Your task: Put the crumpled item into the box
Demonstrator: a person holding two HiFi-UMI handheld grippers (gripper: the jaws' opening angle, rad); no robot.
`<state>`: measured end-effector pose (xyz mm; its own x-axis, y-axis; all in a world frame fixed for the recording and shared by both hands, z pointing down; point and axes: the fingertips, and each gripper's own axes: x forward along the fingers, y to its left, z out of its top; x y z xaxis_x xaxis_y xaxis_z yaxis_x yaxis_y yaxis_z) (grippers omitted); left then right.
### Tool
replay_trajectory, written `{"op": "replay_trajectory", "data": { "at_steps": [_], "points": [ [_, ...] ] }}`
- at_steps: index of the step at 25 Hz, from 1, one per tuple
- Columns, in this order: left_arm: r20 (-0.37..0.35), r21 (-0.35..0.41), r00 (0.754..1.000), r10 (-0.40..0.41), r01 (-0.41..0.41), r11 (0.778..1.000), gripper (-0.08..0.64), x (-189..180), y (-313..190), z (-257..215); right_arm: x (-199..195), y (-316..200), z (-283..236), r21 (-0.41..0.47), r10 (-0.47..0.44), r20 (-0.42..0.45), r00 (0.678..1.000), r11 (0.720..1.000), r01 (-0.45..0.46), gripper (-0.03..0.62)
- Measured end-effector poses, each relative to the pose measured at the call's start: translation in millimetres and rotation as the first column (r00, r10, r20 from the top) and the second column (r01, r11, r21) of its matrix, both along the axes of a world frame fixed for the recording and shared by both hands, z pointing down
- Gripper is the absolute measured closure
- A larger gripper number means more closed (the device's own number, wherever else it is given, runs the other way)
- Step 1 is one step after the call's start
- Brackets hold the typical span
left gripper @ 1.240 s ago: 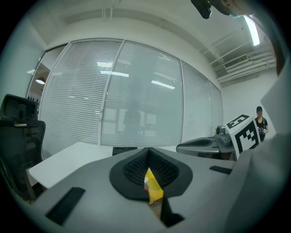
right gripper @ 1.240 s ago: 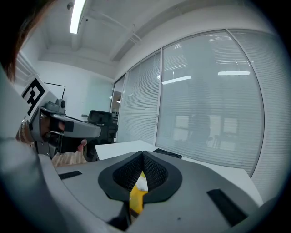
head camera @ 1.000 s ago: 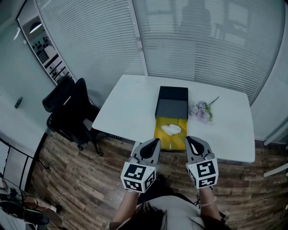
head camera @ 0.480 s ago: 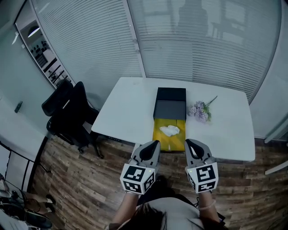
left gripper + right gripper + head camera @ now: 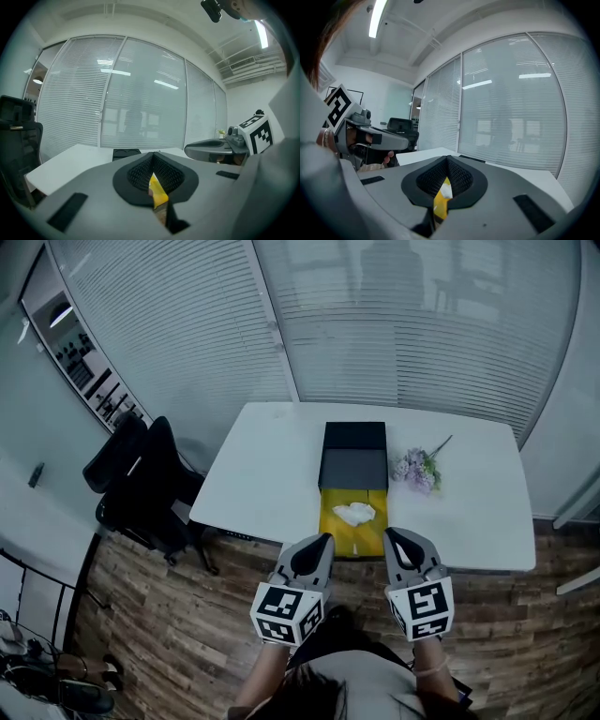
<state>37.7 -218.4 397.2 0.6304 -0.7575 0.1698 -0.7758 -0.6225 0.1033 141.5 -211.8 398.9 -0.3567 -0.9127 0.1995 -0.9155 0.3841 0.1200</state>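
Both tongs are pinched closed with nothing in them. On the left tongs (image 5: 152, 183) the pads meet with only a sliver between them, and I reckon the yellow showing through that sliver is the tray further out, not something gripped. Same on the right tongs (image 5: 444, 187): closed, with yellow peeking through the slit.

Pose-wise I've got them pulled in close to my body, side by side and roughly level, tips pointing forward at the table (image 5: 272, 474). They hang over the wooden floor (image 5: 187, 615), short of the table's near edge and not touching anything. They sit a little apart, so the near end of the box lines up between them. To me that's a parked, ready stance and not a reach.

As for why it's laid out like this, the dark box (image 5: 354, 456) sits mid-table with a yellow tray (image 5: 367, 538) sticking out of it toward me, which I'd guess is a drawer slid open for easy access from my side. The crumpled item (image 5: 354, 513), a white wad, is lying on that yellow tray, well away from both tongs. So it looks like it's basically in already, or it just needs the tray pushed home, though I can't say which counts.

The sprig of lilac flowers (image 5: 419, 468) lies off to the right of the box, near it but apart, out of the way.
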Motion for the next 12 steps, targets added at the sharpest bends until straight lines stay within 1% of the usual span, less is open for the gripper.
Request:
{"op": "replay_trajectory", "data": {
  "at_steps": [12],
  "points": [
    [0.002, -0.003, 0.999, 0.046, -0.046, 0.999, 0.542, -2, -27, 1, -7, -21, 6, -0.027, 0.016, -0.003, 1.0, 1.0, -0.016, 0.566]
  ]
}}
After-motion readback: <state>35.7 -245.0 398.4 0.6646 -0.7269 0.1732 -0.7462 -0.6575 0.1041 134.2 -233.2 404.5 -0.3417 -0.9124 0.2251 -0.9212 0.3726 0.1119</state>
